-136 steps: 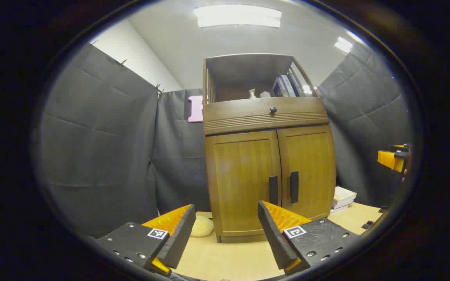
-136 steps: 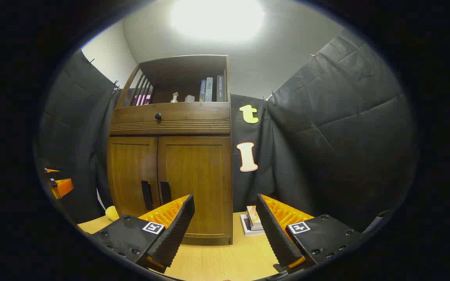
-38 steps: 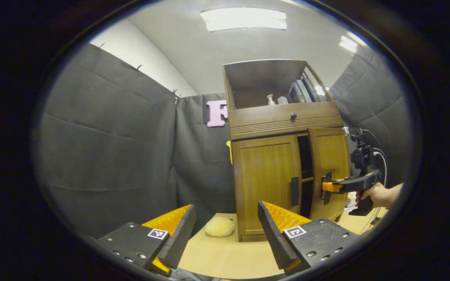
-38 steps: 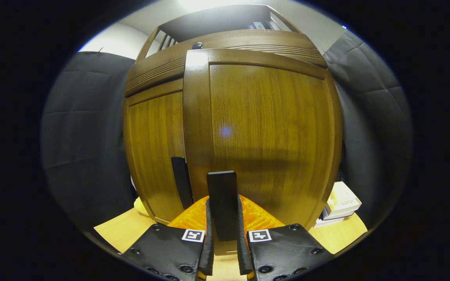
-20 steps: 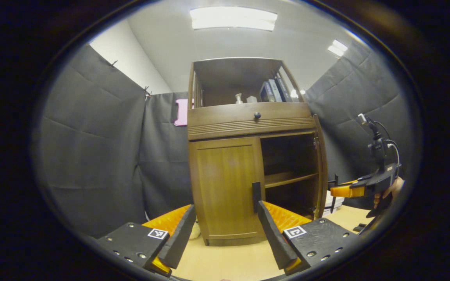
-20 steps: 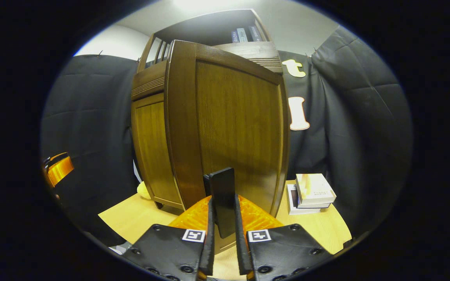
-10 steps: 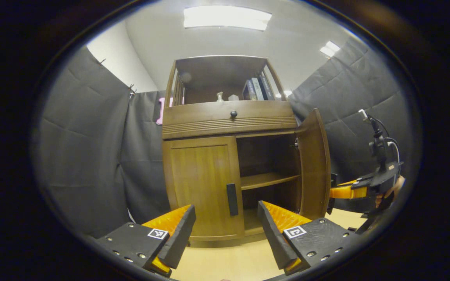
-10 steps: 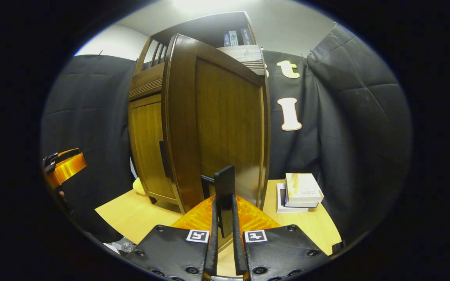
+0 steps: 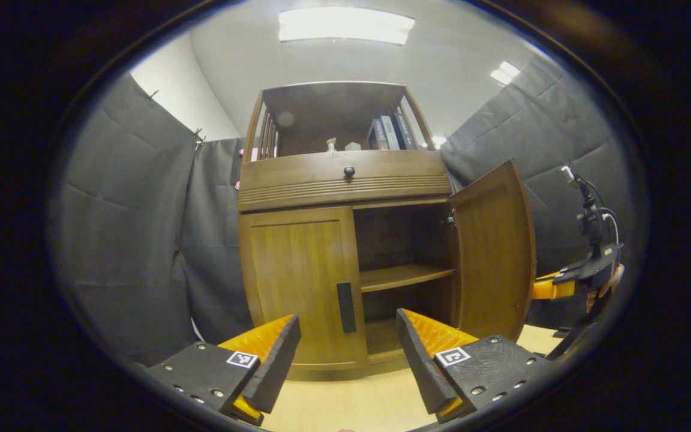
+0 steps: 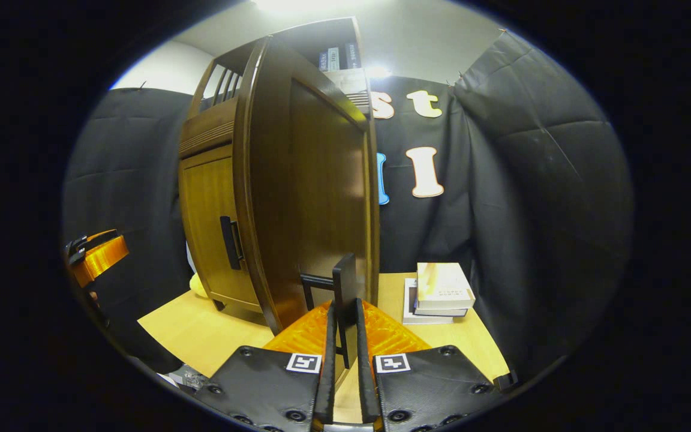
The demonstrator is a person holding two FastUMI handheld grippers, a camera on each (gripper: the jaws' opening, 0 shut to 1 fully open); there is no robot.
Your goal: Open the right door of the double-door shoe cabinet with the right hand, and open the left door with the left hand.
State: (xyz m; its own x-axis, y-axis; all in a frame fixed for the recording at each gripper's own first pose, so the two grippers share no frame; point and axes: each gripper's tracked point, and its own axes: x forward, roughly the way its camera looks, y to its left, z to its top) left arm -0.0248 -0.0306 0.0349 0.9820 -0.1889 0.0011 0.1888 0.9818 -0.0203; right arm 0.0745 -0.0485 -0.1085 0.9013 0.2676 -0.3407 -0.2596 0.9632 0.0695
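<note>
My right gripper (image 10: pixel 343 336) has its jaws clamped on the right door handle (image 10: pixel 344 288), holding the right door (image 9: pixel 492 246) swung wide. My left gripper (image 9: pixel 345 354), jaws apart, faces the left door handle (image 9: pixel 346 307) on the closed left door (image 9: pixel 297 282), ready to approach.

I see a brown wood-grain cabinet (image 9: pixel 345 180) mid-frame, its doors (image 9: pixel 297 282) the same warm brown with black handles (image 9: pixel 346 307). The tabletop (image 10: pixel 201 336) at the bottom is pale yellow-tan. Black-and-white square markers (image 9: pixel 242 359) sit on my gripper bodies. At lower right, white-covered books (image 10: pixel 441 291).
</note>
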